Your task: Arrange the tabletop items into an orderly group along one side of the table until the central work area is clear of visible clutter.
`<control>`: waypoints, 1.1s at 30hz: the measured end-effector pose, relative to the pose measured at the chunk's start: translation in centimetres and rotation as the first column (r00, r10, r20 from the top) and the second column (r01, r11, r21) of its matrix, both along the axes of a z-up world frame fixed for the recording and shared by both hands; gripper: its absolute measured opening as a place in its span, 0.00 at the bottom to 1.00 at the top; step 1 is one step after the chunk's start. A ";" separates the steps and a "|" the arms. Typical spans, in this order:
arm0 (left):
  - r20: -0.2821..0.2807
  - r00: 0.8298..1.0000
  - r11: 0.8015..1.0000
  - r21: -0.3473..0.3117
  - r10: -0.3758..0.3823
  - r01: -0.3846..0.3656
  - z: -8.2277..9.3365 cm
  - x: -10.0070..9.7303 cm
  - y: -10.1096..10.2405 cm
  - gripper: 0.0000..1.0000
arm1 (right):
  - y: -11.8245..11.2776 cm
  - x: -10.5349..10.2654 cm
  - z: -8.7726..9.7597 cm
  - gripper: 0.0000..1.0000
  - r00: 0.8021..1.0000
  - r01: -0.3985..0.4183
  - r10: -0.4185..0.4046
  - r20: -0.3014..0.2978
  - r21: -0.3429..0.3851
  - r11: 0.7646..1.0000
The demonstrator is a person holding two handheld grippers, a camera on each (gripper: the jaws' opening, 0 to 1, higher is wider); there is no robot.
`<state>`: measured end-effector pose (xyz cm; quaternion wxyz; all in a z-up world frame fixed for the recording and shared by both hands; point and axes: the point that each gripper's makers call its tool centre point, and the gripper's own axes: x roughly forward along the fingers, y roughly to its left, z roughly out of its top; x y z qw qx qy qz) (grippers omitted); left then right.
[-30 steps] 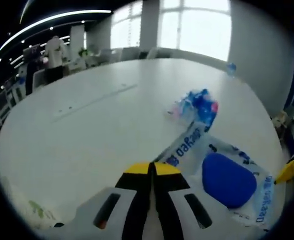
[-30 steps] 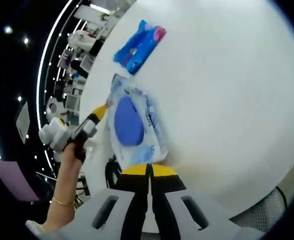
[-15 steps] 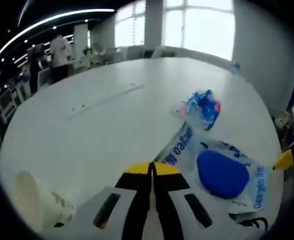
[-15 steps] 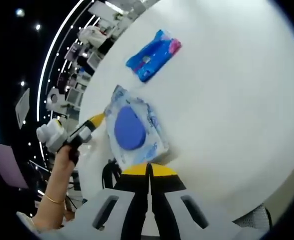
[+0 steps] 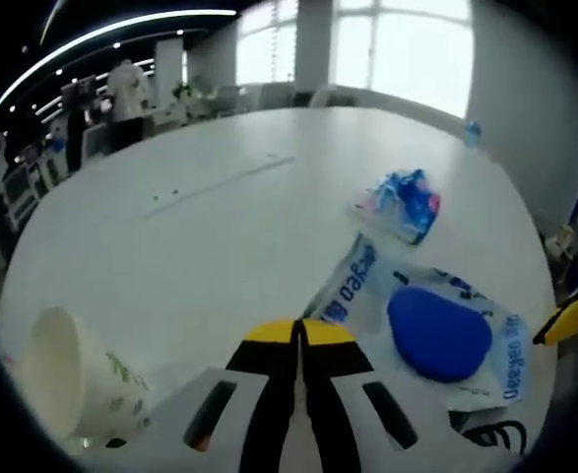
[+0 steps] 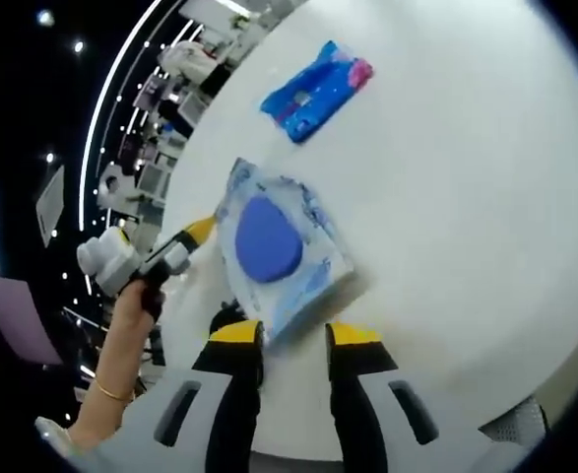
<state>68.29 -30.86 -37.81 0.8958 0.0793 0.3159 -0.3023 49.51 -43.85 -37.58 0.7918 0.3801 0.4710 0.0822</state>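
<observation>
A wet-wipes pack point(image 5: 436, 335) with a round blue lid lies on the white table point(image 5: 200, 236), just right of my left gripper point(image 5: 298, 333), whose jaws are shut with nothing between them. Beyond the pack lies a small blue and pink packet point(image 5: 402, 202). A paper cup point(image 5: 67, 379) lies on its side at the lower left. In the right gripper view, my right gripper point(image 6: 293, 335) stands open, and the near corner of the wipes pack point(image 6: 269, 246) reaches in between its jaws. The blue packet point(image 6: 318, 89) lies farther off. The left gripper point(image 6: 185, 241) is held by a hand point(image 6: 121, 335) left of the pack.
A black cable point(image 5: 485, 434) lies at the table edge near the pack. A small bottle point(image 5: 473, 131) stands at the far edge. The right gripper's yellow tip point(image 5: 564, 320) pokes in from the right. Bare white table point(image 6: 466, 197) stretches to the right of the pack.
My right gripper's jaws have opened around the near corner of the wipes pack. The left view has shifted, bringing the paper cup further into sight.
</observation>
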 end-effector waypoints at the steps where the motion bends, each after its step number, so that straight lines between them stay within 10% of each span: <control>1: 0.000 1.000 1.000 0.001 -0.001 0.001 0.0 0.0 0.0 0.00 | 0.1 0.0 -0.1 0.32 1.000 -0.003 0.003 -0.007 0.003 1.000; 11: -0.007 1.000 1.000 0.009 -0.005 0.005 -0.2 -0.2 0.3 0.00 | 1.0 1.1 -0.9 0.29 0.997 0.022 -0.021 -0.067 0.014 1.000; 22: 0.000 1.000 1.000 0.018 -0.020 0.020 0.2 -0.4 0.9 0.00 | 0.9 1.2 -1.8 0.03 0.997 -0.003 0.002 -0.081 -0.014 1.000; 33: -0.011 1.000 1.000 0.021 -0.012 0.012 1.2 -2.3 2.7 0.00 | -0.5 2.2 -0.9 0.01 1.000 -0.016 0.015 -0.004 -0.087 0.996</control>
